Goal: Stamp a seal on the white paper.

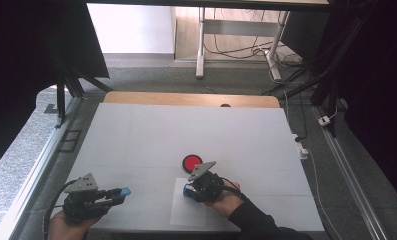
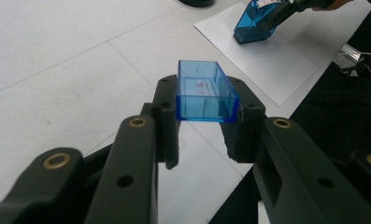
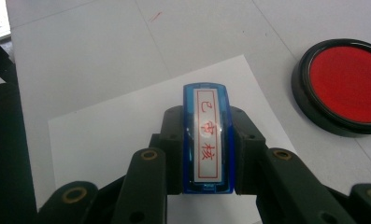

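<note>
High view: your right gripper (image 1: 190,190) clamps the blue stamp (image 3: 207,140) above the paper (image 3: 117,135) at lower centre (no print yet); left gripper (image 1: 120,192) pinches its cap (image 2: 204,91) at lower left.

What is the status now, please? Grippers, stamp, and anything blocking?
Left gripper shut on blue cap. Right gripper shut on stamp, above the paper. Ink pad open beside paper. Nothing in the way.
</note>
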`<state>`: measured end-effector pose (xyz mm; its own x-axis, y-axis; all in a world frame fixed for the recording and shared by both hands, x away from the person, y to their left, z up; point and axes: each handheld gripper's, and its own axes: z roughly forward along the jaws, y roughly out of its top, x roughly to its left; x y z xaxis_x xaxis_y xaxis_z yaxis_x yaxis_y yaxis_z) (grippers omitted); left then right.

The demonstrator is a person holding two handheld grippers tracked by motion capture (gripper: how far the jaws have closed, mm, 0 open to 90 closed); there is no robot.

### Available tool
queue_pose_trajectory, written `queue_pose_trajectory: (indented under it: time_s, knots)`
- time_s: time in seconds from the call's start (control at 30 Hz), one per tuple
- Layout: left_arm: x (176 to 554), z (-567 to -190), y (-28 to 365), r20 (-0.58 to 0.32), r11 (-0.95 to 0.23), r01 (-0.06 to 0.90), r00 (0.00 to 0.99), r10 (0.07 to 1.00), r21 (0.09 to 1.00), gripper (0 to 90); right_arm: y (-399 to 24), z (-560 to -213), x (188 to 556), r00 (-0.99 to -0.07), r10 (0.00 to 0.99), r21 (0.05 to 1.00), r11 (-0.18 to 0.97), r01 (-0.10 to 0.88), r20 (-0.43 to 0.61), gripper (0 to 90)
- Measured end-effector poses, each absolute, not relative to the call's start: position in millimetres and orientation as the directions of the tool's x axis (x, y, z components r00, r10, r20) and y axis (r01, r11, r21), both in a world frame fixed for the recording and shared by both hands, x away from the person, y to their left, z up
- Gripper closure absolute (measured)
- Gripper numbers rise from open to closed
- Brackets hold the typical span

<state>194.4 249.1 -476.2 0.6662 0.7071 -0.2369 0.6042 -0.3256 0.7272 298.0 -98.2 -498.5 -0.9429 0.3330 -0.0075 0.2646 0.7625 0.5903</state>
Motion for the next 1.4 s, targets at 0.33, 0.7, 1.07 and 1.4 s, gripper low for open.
queue_pose_trajectory:
  time_s: [0.33,0.7,1.07,1.4]
  knots:
    - [195,-476,249,-0.239,-0.324,0.605,0.666,0.707,0.727,68.6,-104,-500,307,-0.934,0.349,0.605,0.729,0.322,0.077,71.1]
    - [195,-476,249,-0.239,-0.323,0.605,0.665,0.708,0.728,68.6,-101,-499,302,-0.941,0.336,0.596,0.749,0.289,0.034,71.0]
    - [194,-476,249,-0.24,-0.322,0.605,0.665,0.707,0.728,68.6,-105,-494,305,-0.935,0.351,0.608,0.73,0.312,0.059,70.9]
    - [194,-476,249,-0.24,-0.322,0.605,0.665,0.707,0.728,68.6,-109,-484,305,-0.936,0.347,0.639,0.708,0.302,0.058,70.9]
